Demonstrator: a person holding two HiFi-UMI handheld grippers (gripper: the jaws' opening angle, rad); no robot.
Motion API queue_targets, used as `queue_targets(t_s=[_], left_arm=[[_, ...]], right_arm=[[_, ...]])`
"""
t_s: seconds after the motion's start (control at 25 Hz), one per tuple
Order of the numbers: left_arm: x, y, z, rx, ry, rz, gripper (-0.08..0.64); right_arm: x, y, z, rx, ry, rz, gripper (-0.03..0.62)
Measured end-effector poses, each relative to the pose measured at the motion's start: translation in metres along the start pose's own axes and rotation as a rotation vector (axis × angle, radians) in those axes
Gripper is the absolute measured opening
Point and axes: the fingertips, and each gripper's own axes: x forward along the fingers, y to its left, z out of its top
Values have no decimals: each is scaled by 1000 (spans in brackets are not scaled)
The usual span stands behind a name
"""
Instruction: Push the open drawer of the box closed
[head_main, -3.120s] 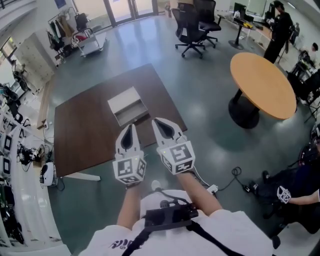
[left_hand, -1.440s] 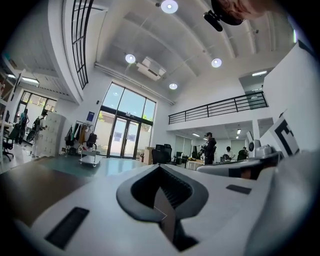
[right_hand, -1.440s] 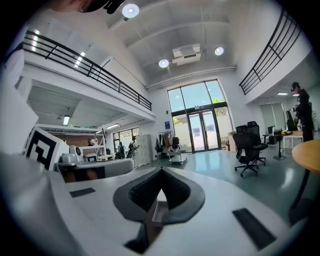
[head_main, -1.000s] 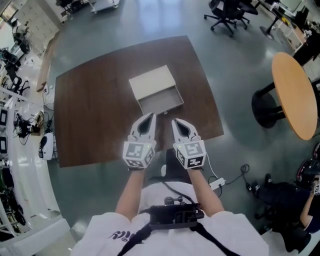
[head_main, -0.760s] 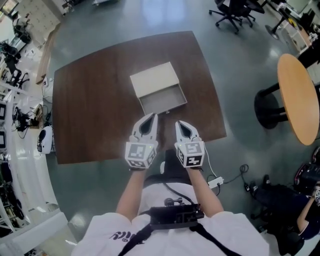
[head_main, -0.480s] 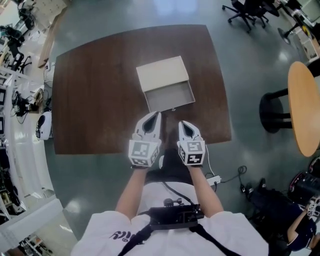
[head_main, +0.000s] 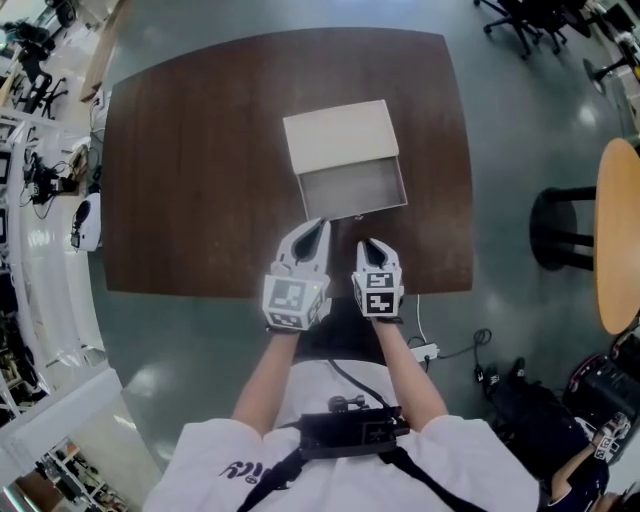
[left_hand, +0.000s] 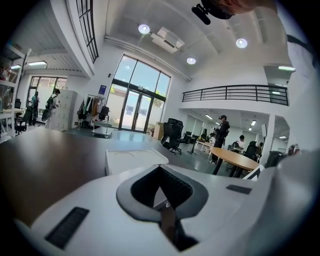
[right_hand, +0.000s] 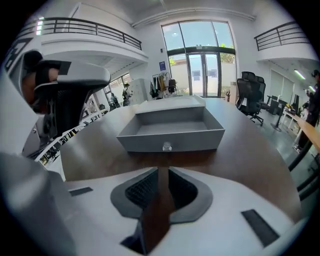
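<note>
— How far along is it?

— Nothing is done yet, as I judge it. The shallow pale grey drawer (head_main: 352, 188) stands pulled right out of the flat white rectangular box (head_main: 338, 135), its empty inside showing. All of the push is still to make.

— Where is it?

— Near the middle of the dark brown wooden worktop (head_main: 190, 170), straight ahead of me. The drawer is the part nearest me, and the box lies behind it.

— And your claws?

— Neither touches it. My left claw (head_main: 318, 226) is just short of the drawer front, with its jaws pressed together and nothing in them. My right claw (head_main: 368, 245) sits a little further back. Its jaws are opening, with only a slim gap between them so far; I see bare worktop through the gap and no object.

— Which way does the drawer point?

— Its front panel, with a small round knob (right_hand: 167, 146) at the centre, faces me, turned a little to my left. The panel's long axis runs across me from left to right. The slide runs away from me into the box, so the push should probably go straight forward against that panel.
</note>
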Motion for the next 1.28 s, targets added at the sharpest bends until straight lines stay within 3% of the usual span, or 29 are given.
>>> queue_targets(t_s=[0.08, 0.2, 0.76, 0.84, 1.28], left_arm=[[5, 2, -6, -7, 16, 10, 9], [10, 7, -14, -10, 34, 27, 9], [32, 21, -4, -27, 32, 62, 9], [34, 22, -4, -30, 28, 67, 9], [34, 31, 0, -57, 10, 91, 9]], right_arm=[[10, -3, -2, -7, 14, -1, 99], [22, -6, 7, 2, 14, 8, 140], [52, -12, 29, -23, 42, 15, 138], [54, -12, 30, -37, 44, 11, 84], [54, -7, 40, -41, 42, -8, 80]])
